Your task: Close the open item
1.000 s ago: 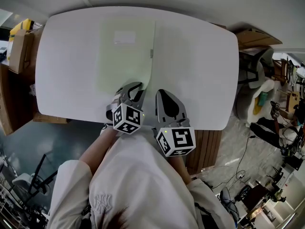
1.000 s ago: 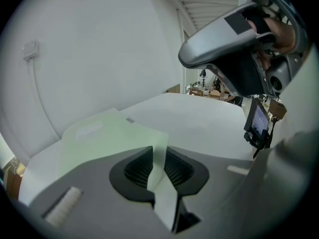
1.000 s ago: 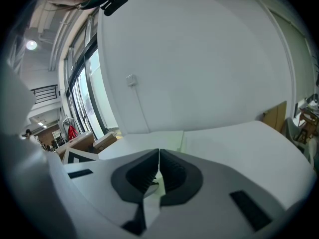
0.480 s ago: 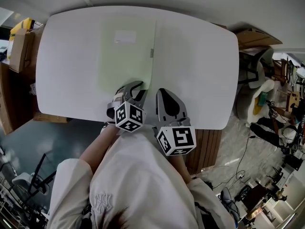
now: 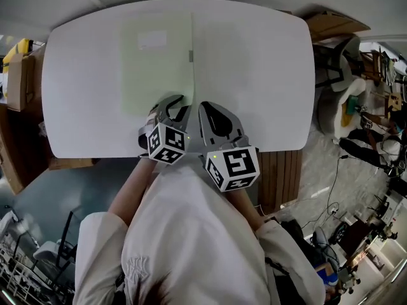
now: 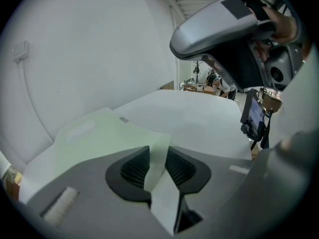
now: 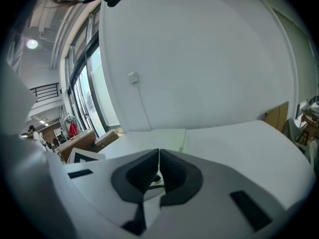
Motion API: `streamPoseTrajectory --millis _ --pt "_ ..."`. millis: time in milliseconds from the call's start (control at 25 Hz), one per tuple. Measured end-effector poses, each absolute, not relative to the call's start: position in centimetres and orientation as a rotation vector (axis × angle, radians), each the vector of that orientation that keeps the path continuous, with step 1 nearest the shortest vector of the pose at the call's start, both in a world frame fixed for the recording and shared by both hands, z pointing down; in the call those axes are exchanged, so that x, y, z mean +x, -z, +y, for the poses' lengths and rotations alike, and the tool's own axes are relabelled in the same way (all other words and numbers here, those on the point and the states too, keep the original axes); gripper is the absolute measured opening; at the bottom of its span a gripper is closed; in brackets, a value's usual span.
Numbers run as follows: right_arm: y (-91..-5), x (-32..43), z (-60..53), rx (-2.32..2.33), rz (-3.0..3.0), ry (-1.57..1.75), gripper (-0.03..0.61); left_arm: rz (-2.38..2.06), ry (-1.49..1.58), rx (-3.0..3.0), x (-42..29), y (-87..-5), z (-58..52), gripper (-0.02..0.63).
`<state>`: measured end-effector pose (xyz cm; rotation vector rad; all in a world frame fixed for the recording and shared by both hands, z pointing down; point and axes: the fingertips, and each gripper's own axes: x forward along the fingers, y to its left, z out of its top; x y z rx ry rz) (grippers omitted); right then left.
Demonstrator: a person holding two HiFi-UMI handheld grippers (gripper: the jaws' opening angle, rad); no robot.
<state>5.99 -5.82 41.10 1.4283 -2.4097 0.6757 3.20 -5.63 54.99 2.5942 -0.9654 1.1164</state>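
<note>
White table — green folder lying flat.
Left gripper jaws just opening, folder's near corner loose between them — likely releasing; right gripper closed beside the folder.

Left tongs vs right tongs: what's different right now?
Gap: the left tongs stand apart, having just been opening; the right tongs are closed together.
Contents: the left tongs have the near corner of the green folder between their pads, not pinched; the right tongs hold nothing.
Place: the left tongs sit at the folder's near edge; the right tongs are beside it, over the table.
Shared: both point forward and down.
</note>
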Motion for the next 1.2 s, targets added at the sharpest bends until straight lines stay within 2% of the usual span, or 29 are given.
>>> streamPoseTrajectory --millis 1200 --pt "-42.4 6.8 -6.4 1.372 -2.351 -0.717 0.011 -0.908 -1.099 2.578 3.9 -54.8 -5.3 0.109"
